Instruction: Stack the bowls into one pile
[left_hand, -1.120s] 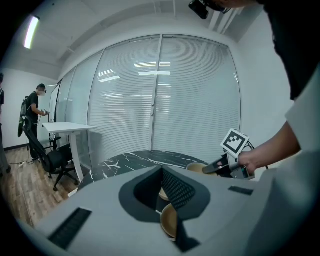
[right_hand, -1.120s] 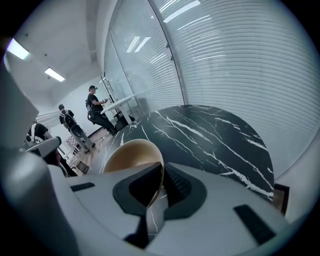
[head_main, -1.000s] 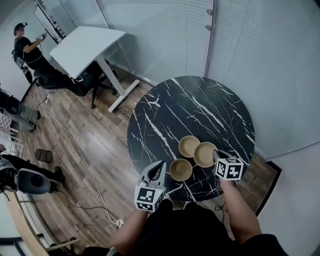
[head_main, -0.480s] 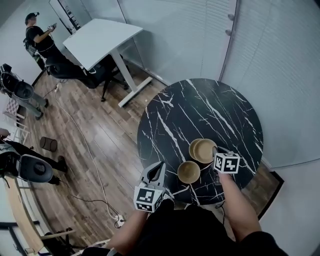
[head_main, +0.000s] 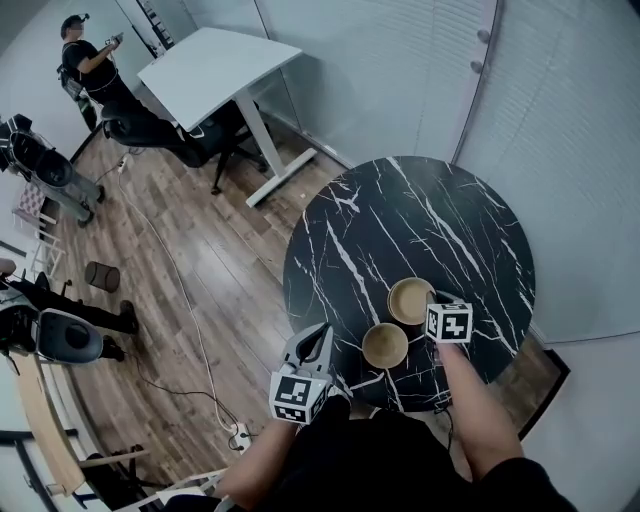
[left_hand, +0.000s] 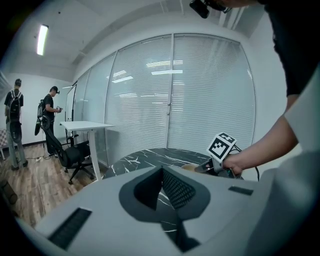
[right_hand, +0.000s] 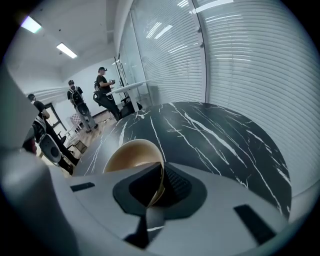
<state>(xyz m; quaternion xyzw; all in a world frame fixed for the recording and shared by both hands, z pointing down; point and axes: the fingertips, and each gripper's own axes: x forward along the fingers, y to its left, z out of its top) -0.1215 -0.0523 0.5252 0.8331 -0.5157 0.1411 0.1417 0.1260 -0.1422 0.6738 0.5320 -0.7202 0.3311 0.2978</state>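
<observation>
On the round black marble table (head_main: 400, 215) I see two tan bowl shapes. My right gripper (head_main: 432, 306) is shut on the near rim of one tan bowl (head_main: 409, 299), which sits over a second bowl and hides it. In the right gripper view that rim (right_hand: 159, 172) runs between the jaws, and the bowl (right_hand: 131, 155) tilts to the left. Another tan bowl (head_main: 384, 345) stands alone near the table's front edge. My left gripper (head_main: 322, 332) hovers at the table's left front edge, shut on nothing (left_hand: 162, 190), left of the lone bowl.
A white desk (head_main: 215, 70) and a black office chair (head_main: 150, 130) stand on the wood floor at the upper left, with a person (head_main: 85, 60) beyond. Frosted glass walls (head_main: 400, 60) curve behind the table. A cable (head_main: 170, 280) trails across the floor.
My right gripper carried its bowl leftward and down over the middle bowl, so three separate bowls now look like two. The left gripper shifted only slightly.
</observation>
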